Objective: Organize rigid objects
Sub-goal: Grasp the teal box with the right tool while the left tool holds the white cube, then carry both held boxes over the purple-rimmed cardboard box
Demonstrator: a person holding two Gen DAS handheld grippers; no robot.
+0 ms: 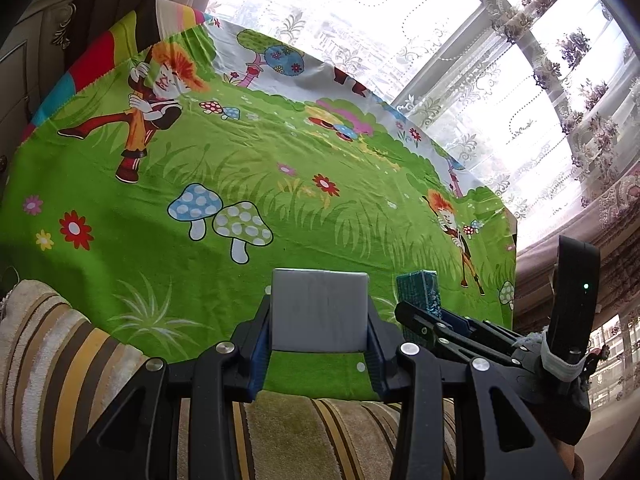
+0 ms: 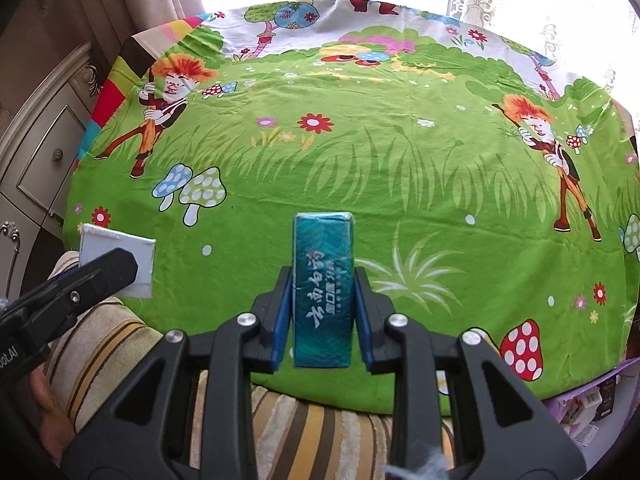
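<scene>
My left gripper (image 1: 319,320) is shut on a flat grey-white box (image 1: 319,310) and holds it above the near edge of the green cartoon tablecloth (image 1: 280,200). My right gripper (image 2: 323,312) is shut on a teal box with Chinese lettering (image 2: 323,292), held upright over the cloth (image 2: 360,160). In the left wrist view the right gripper (image 1: 420,320) and the teal box (image 1: 418,288) show just to the right. In the right wrist view the left gripper (image 2: 100,268) and the white box (image 2: 116,256) show at the far left.
A striped cushion (image 1: 80,360) lies along the table's near edge and also shows in the right wrist view (image 2: 300,432). A cream cabinet with drawers (image 2: 44,148) stands left of the table. Lace curtains and a window (image 1: 500,80) are behind. Small packages (image 2: 592,404) lie at the lower right.
</scene>
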